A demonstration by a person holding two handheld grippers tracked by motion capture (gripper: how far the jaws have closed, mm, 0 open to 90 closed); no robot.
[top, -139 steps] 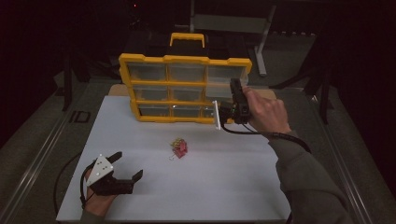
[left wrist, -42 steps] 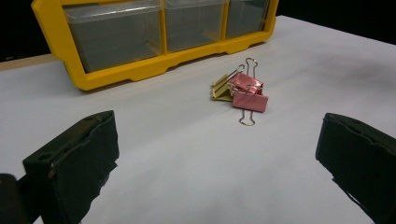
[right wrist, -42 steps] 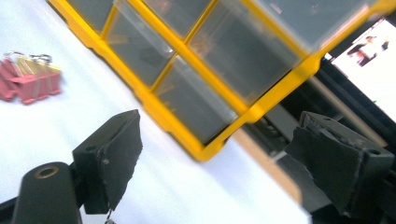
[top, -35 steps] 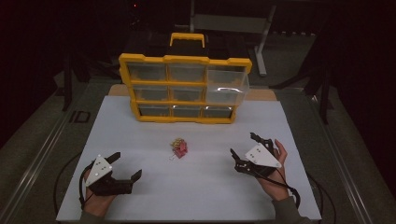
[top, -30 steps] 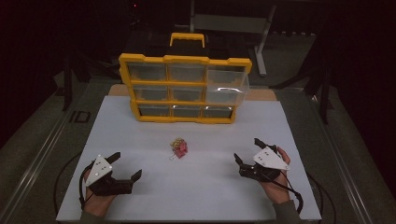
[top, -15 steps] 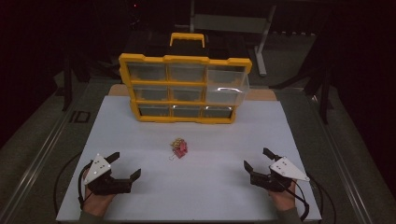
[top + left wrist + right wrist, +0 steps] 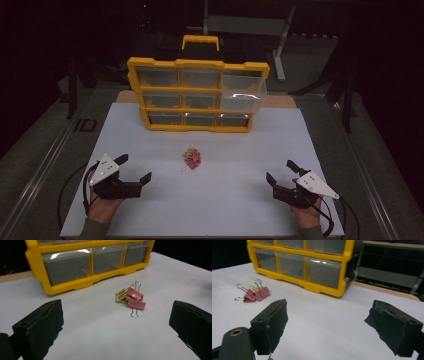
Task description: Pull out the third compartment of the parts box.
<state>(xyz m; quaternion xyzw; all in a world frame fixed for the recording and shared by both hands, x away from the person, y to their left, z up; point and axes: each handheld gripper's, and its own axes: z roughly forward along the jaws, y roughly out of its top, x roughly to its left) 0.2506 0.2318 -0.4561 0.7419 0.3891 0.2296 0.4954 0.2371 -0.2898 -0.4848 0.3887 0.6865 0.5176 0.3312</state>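
The binder clips (image 7: 191,158) lie in a small heap, pink ones w/ a yellow one, mid tabletop (image 7: 235,200), just in front of the yellow drawer cabinet (image 7: 197,95) but apart from it. Its upper right drawer (image 7: 243,95) sticks out. Your left tongs (image 7: 134,172) rest near the front left, jaws spread wide, nothing between them; clips sit ahead of them. Your right tongs (image 7: 281,172) rest near the front right, also spread & empty, well apart from the clips.
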